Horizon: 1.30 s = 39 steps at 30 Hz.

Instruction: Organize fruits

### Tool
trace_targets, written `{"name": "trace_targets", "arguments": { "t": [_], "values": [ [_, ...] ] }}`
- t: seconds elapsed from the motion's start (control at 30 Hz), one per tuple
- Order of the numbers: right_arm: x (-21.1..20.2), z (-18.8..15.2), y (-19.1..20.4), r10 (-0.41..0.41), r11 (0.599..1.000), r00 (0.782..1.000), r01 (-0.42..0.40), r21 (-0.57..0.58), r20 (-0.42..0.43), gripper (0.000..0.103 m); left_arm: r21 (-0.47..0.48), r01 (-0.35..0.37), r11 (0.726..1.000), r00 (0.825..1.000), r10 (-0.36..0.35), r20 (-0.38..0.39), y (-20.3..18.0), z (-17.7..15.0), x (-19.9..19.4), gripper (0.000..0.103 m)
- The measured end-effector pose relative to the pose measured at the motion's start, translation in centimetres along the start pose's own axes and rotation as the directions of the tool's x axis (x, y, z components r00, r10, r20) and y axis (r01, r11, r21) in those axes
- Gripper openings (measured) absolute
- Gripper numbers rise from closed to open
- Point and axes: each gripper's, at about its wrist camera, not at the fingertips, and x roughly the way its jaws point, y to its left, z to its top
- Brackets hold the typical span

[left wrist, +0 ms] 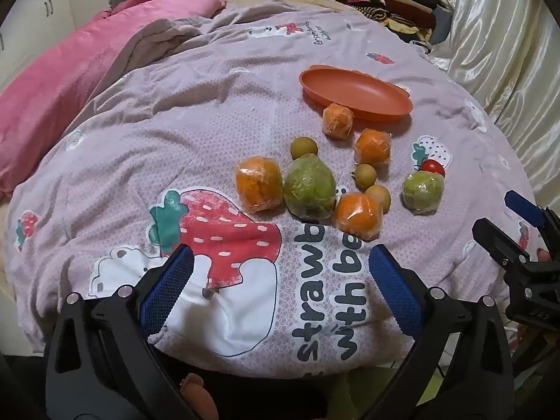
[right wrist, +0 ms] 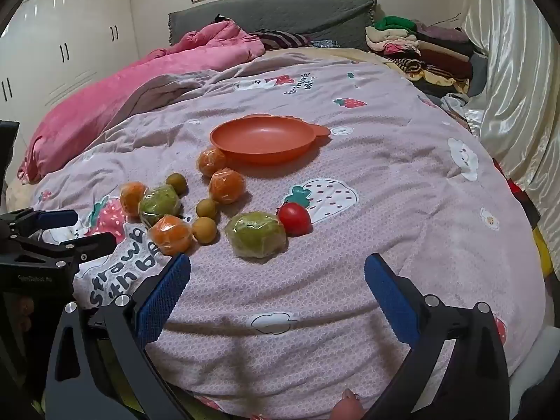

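Fruits lay scattered on the bed's strawberry-print quilt, none yet in the orange dish, which stood empty at the far edge of the group. Four wrapped oranges, two wrapped green fruits, three small yellow-brown fruits and one red tomato were visible. The left tool hovered near the front of the cluster with its jaws spread wide and nothing between them; the right tool likewise stood wide and empty, nearest the smaller wrapped green fruit, which touched the tomato. The step in hand appeared to be the first pick. A clean grasp would probably call for centring the blue pads on one fruit's widest part, since the film wrap looked slippery and the soft quilt would yield. Closing gently should avoid nudging the neighbouring tomato into a roll.
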Motion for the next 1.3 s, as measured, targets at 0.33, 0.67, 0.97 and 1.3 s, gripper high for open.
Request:
{"name": "trace_targets", "arguments": {
  "t": [0.33,0.67,0.97,1.3],
  "values": [
    [0.1,-0.1,0.2,0.013,1.0,1.0,-0.013,-0.008,-0.002,0.099,-0.007,0.005,1.0,1.0,-0.005,0.007,0.0,0.3,-0.5,0.094],
    [0.1,0.0,0.7,0.009,1.0,1.0,-0.009,-0.015,-0.001,0.099,-0.003,0.006,1.0,1.0,-0.006,0.011,0.4,0.3,-0.4,0.095],
    [0.0,0.1,0.8,0.01,1.0,1.0,-0.01,-0.014,0.001,0.099,-0.004,0.005,1.0,1.0,-0.005,0.012,0.5,0.4,-0.6,0.095],
    [-0.1,0.2,1.1,0.02,1.0,1.0,-0.02,-0.017,0.003,0.099,-0.005,0.005,1.0,1.0,-0.005,0.015,0.5,0.6,-0.8,0.094]
  ]
}}
